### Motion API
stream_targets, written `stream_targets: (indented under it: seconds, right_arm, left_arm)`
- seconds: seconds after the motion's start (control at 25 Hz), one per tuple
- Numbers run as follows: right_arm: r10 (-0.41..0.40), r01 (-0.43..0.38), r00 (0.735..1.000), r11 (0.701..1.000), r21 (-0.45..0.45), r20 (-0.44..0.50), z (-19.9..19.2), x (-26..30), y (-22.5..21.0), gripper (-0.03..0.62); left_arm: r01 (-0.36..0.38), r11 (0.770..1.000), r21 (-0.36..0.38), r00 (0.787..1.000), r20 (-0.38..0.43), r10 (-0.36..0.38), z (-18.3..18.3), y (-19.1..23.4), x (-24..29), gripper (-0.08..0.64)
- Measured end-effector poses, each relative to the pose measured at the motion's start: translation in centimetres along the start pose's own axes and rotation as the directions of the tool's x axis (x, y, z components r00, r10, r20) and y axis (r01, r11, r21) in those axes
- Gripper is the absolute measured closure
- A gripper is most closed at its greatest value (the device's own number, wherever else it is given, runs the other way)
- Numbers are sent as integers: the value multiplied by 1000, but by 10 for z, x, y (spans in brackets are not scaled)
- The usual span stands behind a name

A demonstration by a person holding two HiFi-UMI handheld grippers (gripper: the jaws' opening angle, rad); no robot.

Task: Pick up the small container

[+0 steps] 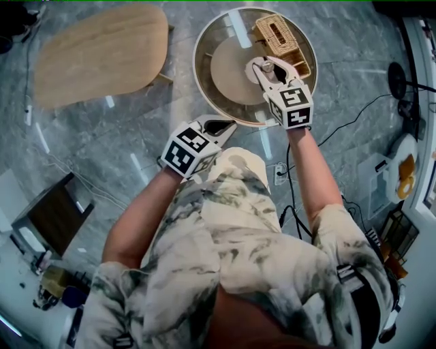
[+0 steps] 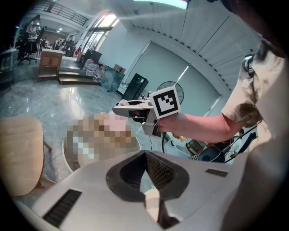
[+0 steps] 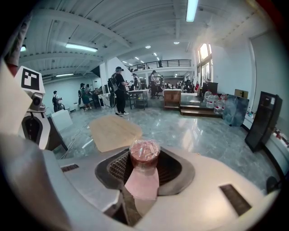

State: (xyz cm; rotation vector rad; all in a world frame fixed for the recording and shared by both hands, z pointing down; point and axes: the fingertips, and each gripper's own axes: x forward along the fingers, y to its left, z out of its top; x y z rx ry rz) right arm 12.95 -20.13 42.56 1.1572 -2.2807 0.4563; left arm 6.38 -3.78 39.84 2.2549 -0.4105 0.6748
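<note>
Clamping small container (image 3: 144,152), right gripper (image 3: 144,163); own view alone shows contents.

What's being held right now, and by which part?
The right gripper grips the small container by its sides, just under its film-covered top. The left gripper holds nothing.

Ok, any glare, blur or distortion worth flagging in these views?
Head view: strong fisheye bend, light streaks glaring on the round glossy-topped table. Left gripper view: mosaic patch over the middle, dark corners. Right gripper view: small clear film-covered container sharp, ceiling lights blown out.
</note>
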Motion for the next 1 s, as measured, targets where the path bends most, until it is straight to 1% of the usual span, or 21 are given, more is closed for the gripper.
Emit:
stream_targets:
  seconds: [0.32,0.6,1.0]
  right_arm:
    - [17,-17,1000,1000,-12,-5,5,16,-3,445]
    - [24,-25,1000,1000,-14,-15,3,30,1,445]
    - [31,-32,999,999,-18,-30,2,46,4,445]
  left_arm:
    - [-12,1000,-22,1000,3,12,4,12,1,538]
    - [-20,999,-43,1000,5,20,-1,23,-4,537]
    - [-29,997,-65,999,17,31,0,35,-9,537]
